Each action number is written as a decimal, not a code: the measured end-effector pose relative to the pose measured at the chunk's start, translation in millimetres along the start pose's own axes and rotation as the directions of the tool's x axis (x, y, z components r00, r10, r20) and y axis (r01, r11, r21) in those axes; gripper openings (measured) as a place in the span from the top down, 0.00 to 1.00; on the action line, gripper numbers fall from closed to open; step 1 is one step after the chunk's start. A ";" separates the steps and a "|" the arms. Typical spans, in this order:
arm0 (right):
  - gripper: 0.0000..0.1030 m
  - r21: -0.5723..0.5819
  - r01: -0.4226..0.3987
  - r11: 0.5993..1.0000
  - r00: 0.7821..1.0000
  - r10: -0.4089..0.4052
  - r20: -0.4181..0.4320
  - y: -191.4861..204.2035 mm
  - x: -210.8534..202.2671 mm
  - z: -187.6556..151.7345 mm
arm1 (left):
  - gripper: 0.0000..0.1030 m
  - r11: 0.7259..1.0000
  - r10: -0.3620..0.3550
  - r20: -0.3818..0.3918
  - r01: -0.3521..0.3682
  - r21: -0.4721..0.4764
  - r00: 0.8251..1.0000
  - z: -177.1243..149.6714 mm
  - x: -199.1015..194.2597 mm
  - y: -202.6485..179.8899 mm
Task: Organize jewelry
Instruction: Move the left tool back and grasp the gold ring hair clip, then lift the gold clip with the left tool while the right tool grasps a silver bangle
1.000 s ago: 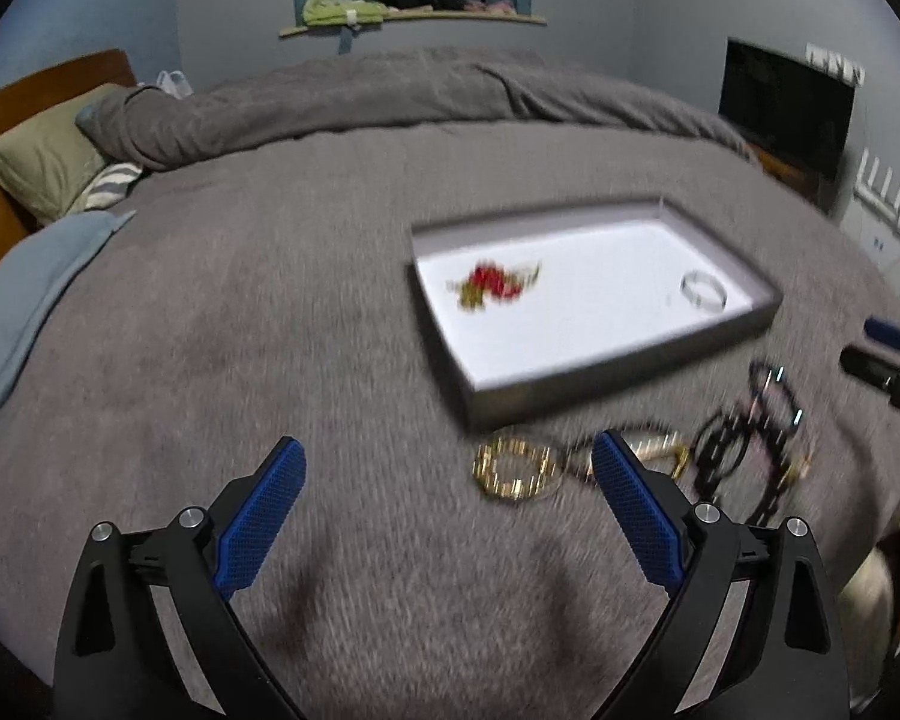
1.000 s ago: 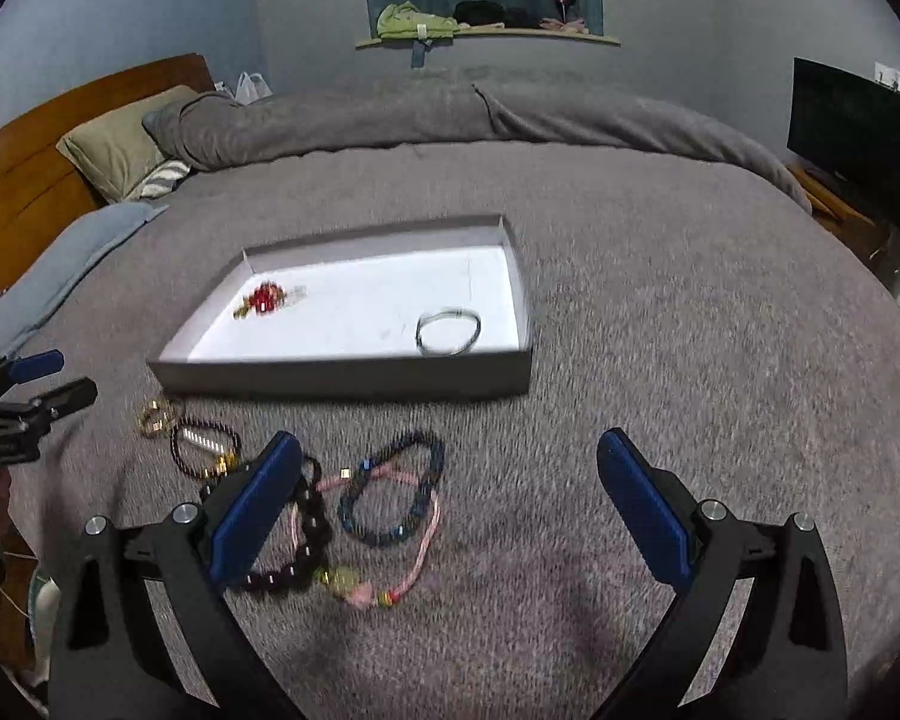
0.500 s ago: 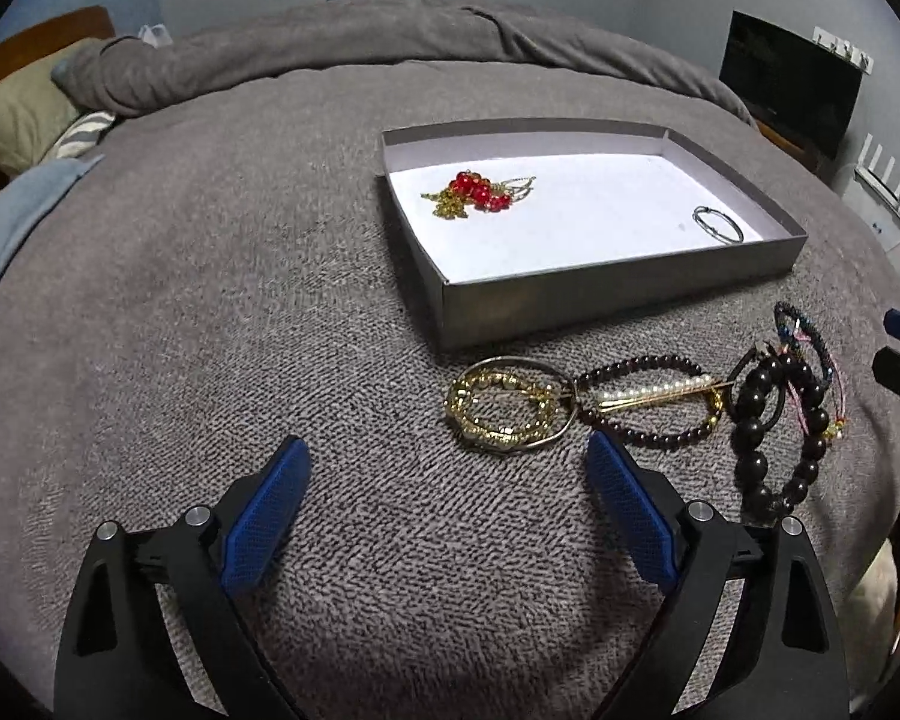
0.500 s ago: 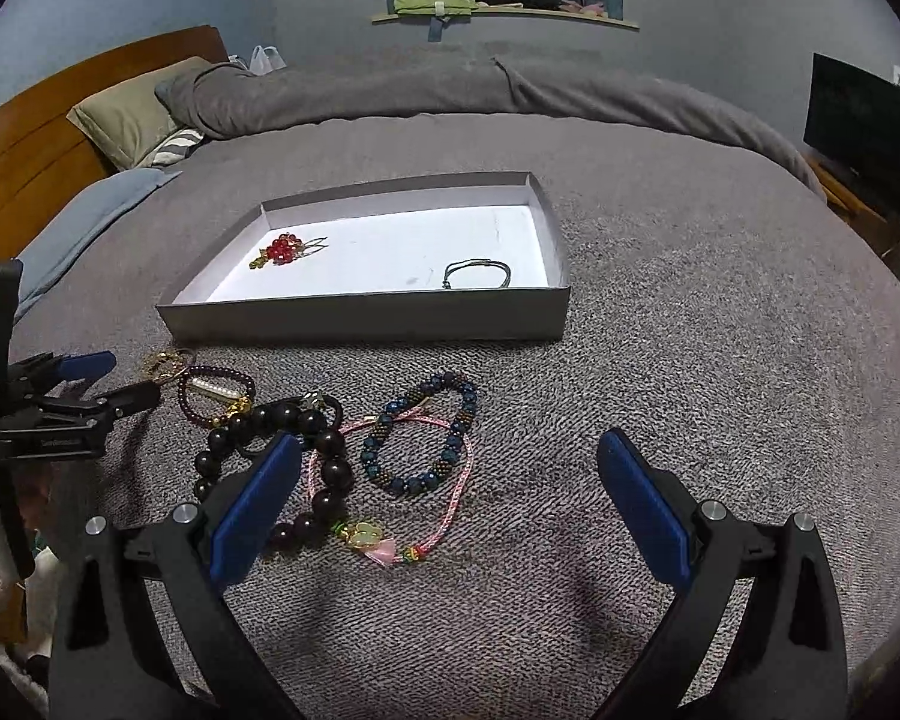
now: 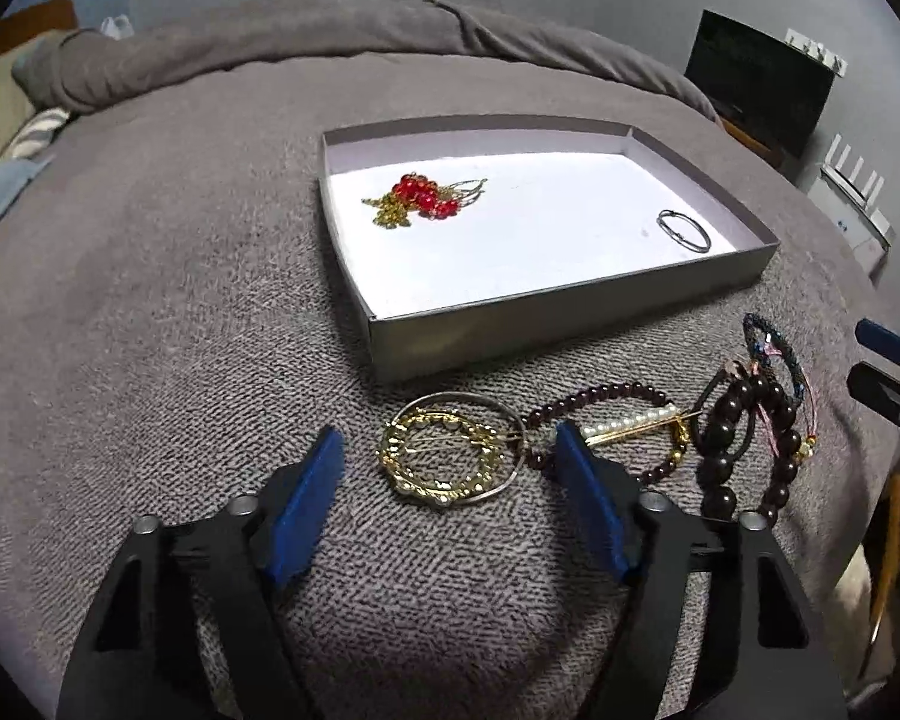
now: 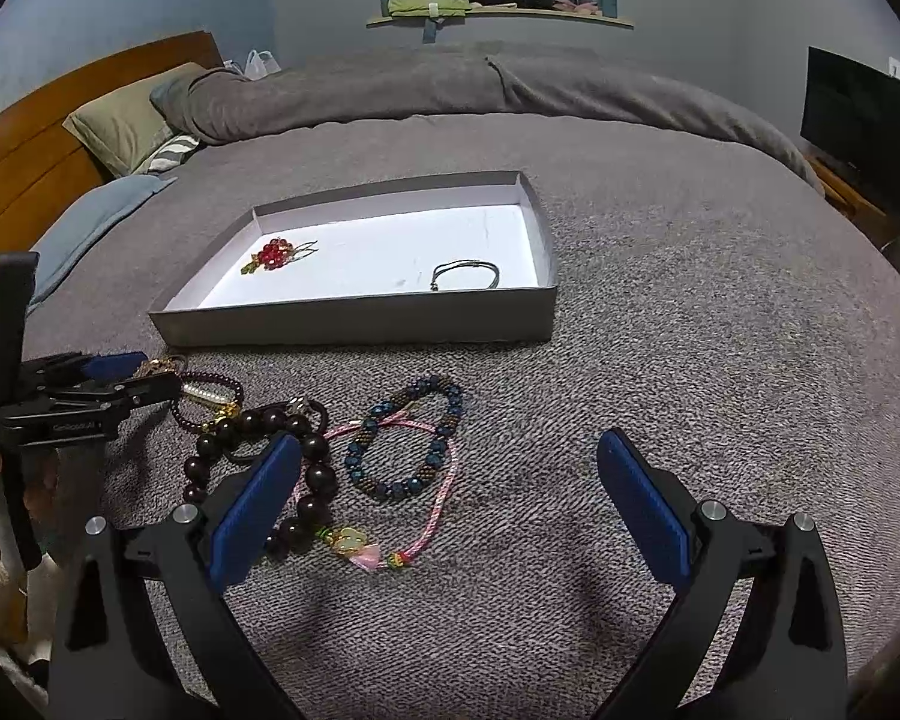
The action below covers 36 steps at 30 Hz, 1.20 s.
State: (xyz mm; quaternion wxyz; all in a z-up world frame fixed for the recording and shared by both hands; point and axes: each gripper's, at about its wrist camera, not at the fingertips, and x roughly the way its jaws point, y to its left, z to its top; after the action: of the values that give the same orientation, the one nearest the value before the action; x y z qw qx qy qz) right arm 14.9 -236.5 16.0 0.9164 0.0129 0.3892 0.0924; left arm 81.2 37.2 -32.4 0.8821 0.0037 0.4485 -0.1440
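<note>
Blue-padded fingers of the left gripper have just been closing and now stand apart on either side of the gold beaded ring bracelet, not touching it, on the grey knitted bedspread. Just beyond lies the shallow grey cardboard tray. Well apart, the right gripper hangs with its fingers wide and nothing between them, near the dark blue beaded bracelet.

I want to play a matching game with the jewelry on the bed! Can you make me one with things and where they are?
Things:
1. red bead cluster
2. gold ring bracelet
3. blue bead bracelet
4. thin hoop

Places:
A. between the left claw's open fingers, on the blanket
B. in the box, far left part
C. on the blanket, ahead of the right claw
D. in the box, near its right wall

Pairs: 1-B, 2-A, 3-C, 4-D
</note>
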 end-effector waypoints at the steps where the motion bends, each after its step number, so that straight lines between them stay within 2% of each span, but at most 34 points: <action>1: 0.05 0.001 0.000 1.000 1.000 0.000 0.001 -0.6 -0.4 0.3 | 0.34 1.000 -0.004 -0.001 0.004 -0.003 1.000 0.1 0.2 0.1; 7: 0.05 0.001 -0.002 1.000 1.000 0.002 -0.001 -0.2 1.3 0.6 | 0.37 1.000 -0.003 -0.002 0.003 0.009 1.000 -0.2 2.3 -4.2; 11: 0.05 -0.007 -0.003 1.000 1.000 0.003 -0.002 1.6 1.2 0.6 | 0.49 1.000 -0.015 -0.009 0.015 0.011 1.000 -0.3 2.9 -5.5; 16: 0.05 0.000 -0.001 1.000 1.000 0.001 0.009 0.0 -2.2 2.2 | 0.49 1.000 -0.011 -0.006 0.011 0.010 1.000 0.2 -0.1 -5.3; 25: 0.05 -0.010 -0.005 1.000 1.000 0.005 0.009 3.0 -3.2 1.2 | 0.49 0.998 0.028 0.060 -0.032 0.060 0.998 0.0 -34.2 -9.9; 29: 0.05 -0.018 -0.007 1.000 1.000 0.008 0.006 6.0 -2.6 1.0 | 0.49 0.997 -0.006 0.031 0.003 0.079 0.999 -9.1 -40.8 -14.1; 36: 0.05 -0.025 -0.012 1.000 1.000 0.012 -0.004 10.1 -0.3 0.0 | 0.49 0.987 0.030 -0.012 -0.027 0.160 0.999 -31.3 -32.6 -24.9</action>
State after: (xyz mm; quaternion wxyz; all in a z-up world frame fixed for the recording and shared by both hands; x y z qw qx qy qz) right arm 13.1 -226.7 17.2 0.9153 0.0034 0.3895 0.1028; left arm 32.0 25.7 -22.3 0.8778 0.0819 0.4416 -0.1669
